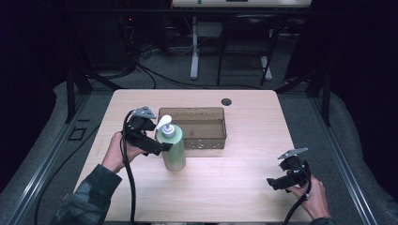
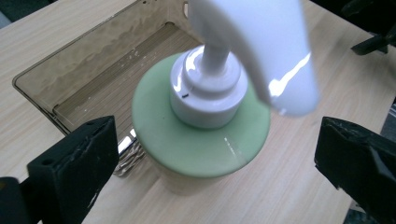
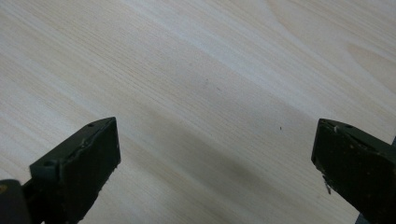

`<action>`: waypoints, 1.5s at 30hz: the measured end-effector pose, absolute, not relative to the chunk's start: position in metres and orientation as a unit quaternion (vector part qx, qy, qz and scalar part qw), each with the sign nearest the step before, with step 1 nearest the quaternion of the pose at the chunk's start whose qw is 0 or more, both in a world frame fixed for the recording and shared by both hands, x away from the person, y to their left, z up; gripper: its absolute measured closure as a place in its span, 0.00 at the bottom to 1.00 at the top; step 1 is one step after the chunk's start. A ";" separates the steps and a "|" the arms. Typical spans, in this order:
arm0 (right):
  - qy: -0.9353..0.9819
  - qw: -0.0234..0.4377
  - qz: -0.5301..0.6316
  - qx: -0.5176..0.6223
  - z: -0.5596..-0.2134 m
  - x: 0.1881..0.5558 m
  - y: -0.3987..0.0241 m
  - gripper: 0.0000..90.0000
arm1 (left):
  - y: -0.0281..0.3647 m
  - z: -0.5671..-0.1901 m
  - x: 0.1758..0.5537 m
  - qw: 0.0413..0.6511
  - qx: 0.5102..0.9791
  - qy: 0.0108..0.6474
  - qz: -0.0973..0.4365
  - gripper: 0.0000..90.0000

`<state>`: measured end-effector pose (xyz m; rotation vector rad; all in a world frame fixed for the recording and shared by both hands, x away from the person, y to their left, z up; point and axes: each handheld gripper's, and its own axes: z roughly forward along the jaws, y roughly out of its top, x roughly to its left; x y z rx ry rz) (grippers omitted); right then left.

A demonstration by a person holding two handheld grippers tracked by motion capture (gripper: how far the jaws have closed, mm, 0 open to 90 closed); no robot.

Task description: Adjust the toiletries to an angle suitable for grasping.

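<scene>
2 tongs wide open, empty | left tongs (image 2: 212,158) straddle round green pump bottle (image 2: 201,135) | right tongs (image 3: 215,158) over pale wood-grain table (image 3: 196,70)

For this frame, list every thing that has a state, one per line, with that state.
Pump bottle: upright on the table, pump head on, not gripped.
Brown bin: open-topped, right behind the bottle; contents cannot be told.
Left gripper: jaws open wide, standing either side of the bottle without pressing it.
Right gripper: jaws open, nothing between them, over bare table.
</scene>
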<state>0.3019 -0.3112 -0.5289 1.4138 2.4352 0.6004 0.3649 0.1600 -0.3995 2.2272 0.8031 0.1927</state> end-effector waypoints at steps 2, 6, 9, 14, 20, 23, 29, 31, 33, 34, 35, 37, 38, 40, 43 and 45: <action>0.839 0.132 0.205 0.487 -0.529 0.302 -0.312 0.01 | 0.159 -0.395 0.366 0.372 0.870 0.316 0.074 0.00; 0.838 0.131 0.207 0.487 -0.529 0.302 -0.312 0.01 | 0.156 -0.386 0.369 0.365 0.872 0.317 0.076 0.00; 0.838 0.131 0.207 0.488 -0.529 0.302 -0.312 0.01 | 0.154 -0.379 0.372 0.359 0.873 0.319 0.081 0.00; 0.838 0.134 0.205 0.488 -0.529 0.302 -0.313 0.01 | 0.152 -0.370 0.377 0.355 0.873 0.322 0.087 0.00; 0.837 0.132 0.205 0.489 -0.530 0.302 -0.313 0.01 | 0.142 -0.361 0.381 0.347 0.877 0.318 0.098 0.01; 0.837 0.131 0.207 0.489 -0.530 0.302 -0.314 0.01 | 0.137 -0.358 0.382 0.342 0.877 0.320 0.106 0.07; 0.837 0.132 0.206 0.489 -0.529 0.302 -0.314 0.01 | 0.134 -0.355 0.385 0.338 0.877 0.323 0.109 0.15; 0.837 0.133 0.206 0.489 -0.529 0.301 -0.314 0.01 | 0.133 -0.355 0.386 0.336 0.878 0.323 0.110 0.21; 0.837 0.132 0.206 0.489 -0.530 0.302 -0.314 0.01 | 0.133 -0.354 0.386 0.334 0.879 0.322 0.109 0.26; 0.837 0.132 0.206 0.489 -0.530 0.302 -0.314 0.01 | 0.133 -0.353 0.386 0.332 0.880 0.322 0.111 0.26; 0.837 0.132 0.207 0.489 -0.530 0.302 -0.314 0.01 | 0.133 -0.353 0.386 0.332 0.880 0.321 0.110 0.30; 0.837 0.133 0.207 0.488 -0.530 0.302 -0.314 0.01 | 0.133 -0.353 0.387 0.329 0.880 0.323 0.112 0.37; 0.837 0.134 0.207 0.488 -0.530 0.301 -0.314 0.02 | 0.133 -0.352 0.387 0.328 0.881 0.323 0.110 0.37; 0.838 0.134 0.206 0.487 -0.530 0.301 -0.313 0.02 | 0.132 -0.353 0.388 0.324 0.882 0.325 0.112 0.42; 0.837 0.135 0.207 0.488 -0.529 0.301 -0.313 0.02 | 0.131 -0.352 0.388 0.318 0.883 0.327 0.113 0.52; 0.838 0.135 0.206 0.488 -0.529 0.301 -0.314 0.02 | 0.131 -0.351 0.388 0.316 0.883 0.328 0.112 0.54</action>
